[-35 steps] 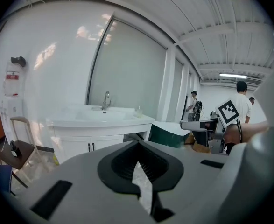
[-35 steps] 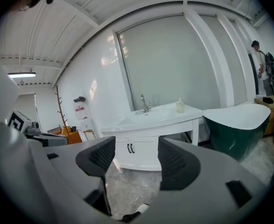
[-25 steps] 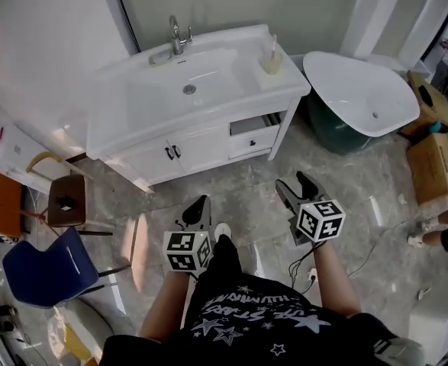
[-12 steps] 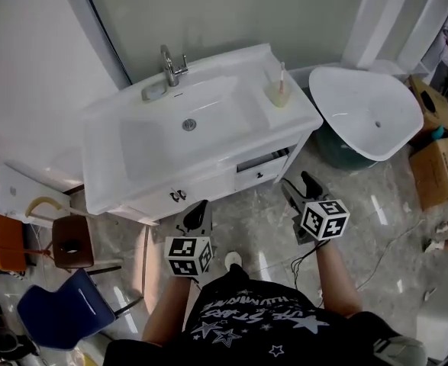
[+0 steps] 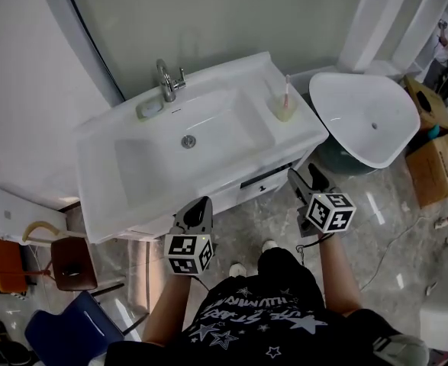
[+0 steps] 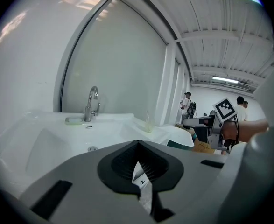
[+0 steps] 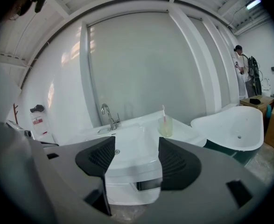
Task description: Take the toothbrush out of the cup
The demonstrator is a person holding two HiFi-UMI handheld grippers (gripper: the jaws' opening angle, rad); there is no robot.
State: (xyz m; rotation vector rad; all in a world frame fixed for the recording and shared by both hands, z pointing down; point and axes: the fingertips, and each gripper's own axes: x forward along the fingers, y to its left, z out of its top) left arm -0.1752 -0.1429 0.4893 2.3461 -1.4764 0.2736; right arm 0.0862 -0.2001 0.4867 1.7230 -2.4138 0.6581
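Observation:
A clear cup stands on the right rear corner of the white vanity, with a toothbrush upright in it. The right gripper view shows the cup and the toothbrush ahead, slightly right of the jaws. My right gripper is open and empty at the vanity's front right, well short of the cup. My left gripper is shut and empty at the front edge. From the left gripper view the cup is far off to the right.
A faucet and a soap dish sit behind the basin. A drawer below the counter is ajar. A white bathtub and cardboard boxes are to the right. A brown stool and a blue chair are at the left.
The person has stepped up to the vanity, so both grippers now hang at its front edge. The jaws have kept their states: left shut, right open.

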